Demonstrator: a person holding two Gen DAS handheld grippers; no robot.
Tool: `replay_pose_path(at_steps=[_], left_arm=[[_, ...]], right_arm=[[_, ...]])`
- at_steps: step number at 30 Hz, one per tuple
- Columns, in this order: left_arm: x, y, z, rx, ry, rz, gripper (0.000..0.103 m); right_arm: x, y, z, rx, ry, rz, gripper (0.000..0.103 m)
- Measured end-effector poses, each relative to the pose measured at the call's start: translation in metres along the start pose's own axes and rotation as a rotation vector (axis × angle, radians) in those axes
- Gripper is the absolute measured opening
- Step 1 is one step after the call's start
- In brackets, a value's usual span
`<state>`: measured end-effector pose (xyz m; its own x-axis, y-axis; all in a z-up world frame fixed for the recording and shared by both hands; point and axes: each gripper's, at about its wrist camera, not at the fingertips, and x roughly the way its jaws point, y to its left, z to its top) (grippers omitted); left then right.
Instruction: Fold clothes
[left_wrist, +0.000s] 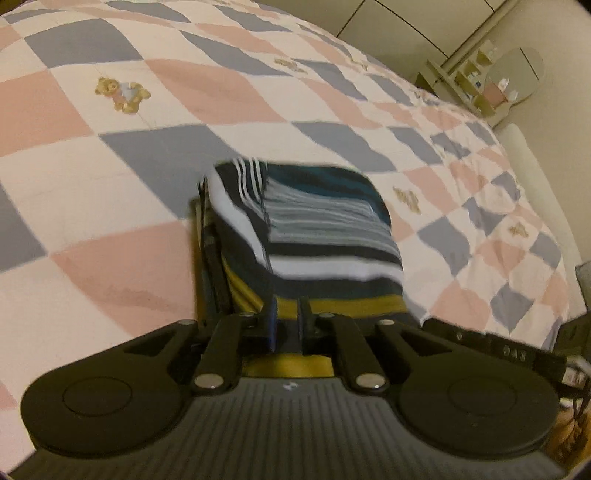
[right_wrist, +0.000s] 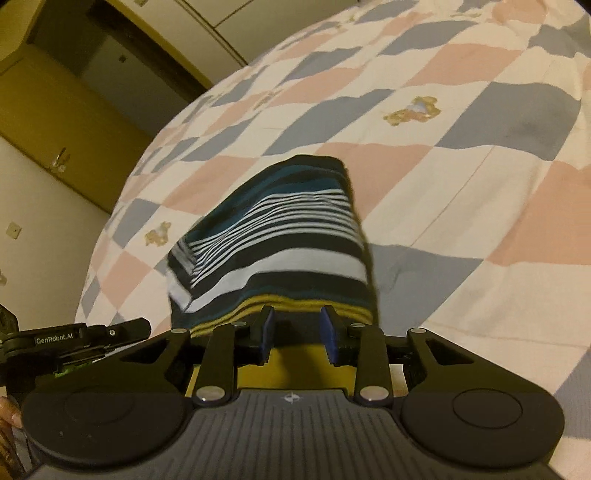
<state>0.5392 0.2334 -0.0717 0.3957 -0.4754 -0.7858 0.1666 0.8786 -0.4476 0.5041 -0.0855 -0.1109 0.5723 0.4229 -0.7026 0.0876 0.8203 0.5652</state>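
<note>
Striped in navy, white, teal and mustard, the folded knit garment (left_wrist: 314, 236) hangs from both my grippers above the pink-and-blue checked quilt (left_wrist: 110, 147). My left gripper (left_wrist: 287, 321) is narrowed onto its mustard edge; my right gripper (right_wrist: 297, 332) stands wider (edge between its blue pads (right_wrist: 330, 332), contact unclear).

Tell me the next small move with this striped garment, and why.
Probably lower the folded striped garment onto the quilt and release. Both the left gripper and right gripper pinch its yellow edge, and it hangs lifted and blurred.
</note>
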Motion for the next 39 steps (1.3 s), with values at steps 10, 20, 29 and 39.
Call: replay_pose_path(at_steps=[10, 20, 29, 39], left_arm=[[0.031, 0.015, -0.041, -0.027, 0.08, 0.084, 0.007], [0.001, 0.054, -0.005, -0.244, -0.009, -0.085, 0.064], [0.075, 0.118, -0.004, -0.563, 0.071, -0.251, 0.086], [0.131, 0.108, 0.006, -0.551, 0.118, -0.372, 0.088]], right_arm=[[0.023, 0.005, -0.012, -0.147, 0.08, -0.1, 0.034], [0.005, -0.029, 0.01, 0.055, 0.03, 0.026, 0.085], [0.054, -0.076, 0.035, 0.28, 0.068, 0.125, 0.096], [0.107, -0.087, 0.031, 0.349, 0.146, 0.236, 0.099]])
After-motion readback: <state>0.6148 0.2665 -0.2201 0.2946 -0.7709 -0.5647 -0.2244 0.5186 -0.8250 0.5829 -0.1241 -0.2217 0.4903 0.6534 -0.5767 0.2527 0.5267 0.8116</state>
